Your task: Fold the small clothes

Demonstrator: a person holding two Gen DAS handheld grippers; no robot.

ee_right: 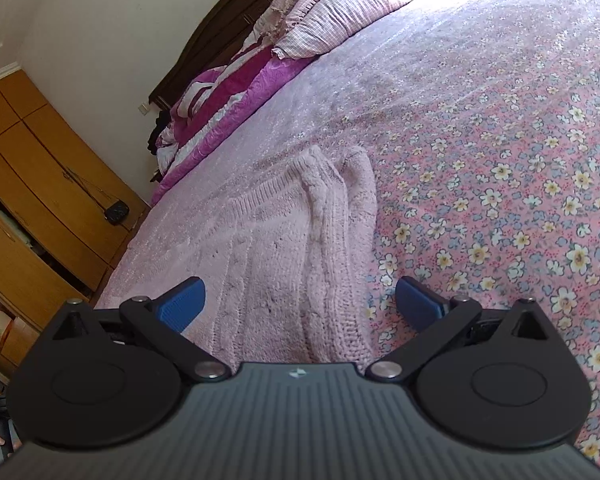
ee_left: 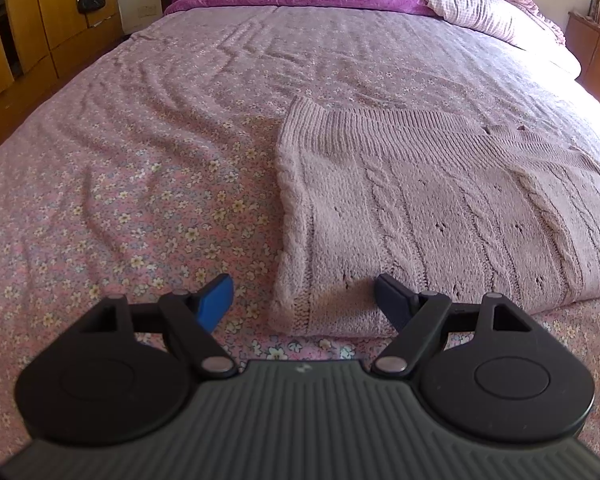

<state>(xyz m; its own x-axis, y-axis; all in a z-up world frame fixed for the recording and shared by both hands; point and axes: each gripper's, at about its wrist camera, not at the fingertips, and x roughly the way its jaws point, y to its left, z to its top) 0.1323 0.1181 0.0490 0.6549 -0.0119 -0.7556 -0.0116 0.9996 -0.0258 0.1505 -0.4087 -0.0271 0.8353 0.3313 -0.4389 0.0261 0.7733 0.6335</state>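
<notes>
Pink knitted sweater lies folded on the floral bedsheet, centre-right of the left view; left gripper released over its near corner; right gripper released, straddling its edge.

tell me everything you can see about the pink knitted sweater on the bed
The sweater is pale pink, a chunky cable knit with small eyelet holes and ribbed edging. It lies flat on the floral bedsheet, seemingly already folded, with a thick doubled edge nearest the left gripper. The right wrist view shows a sleeve-like fold along its side. Both grippers hover open at its near edge; neither grips it.
</notes>
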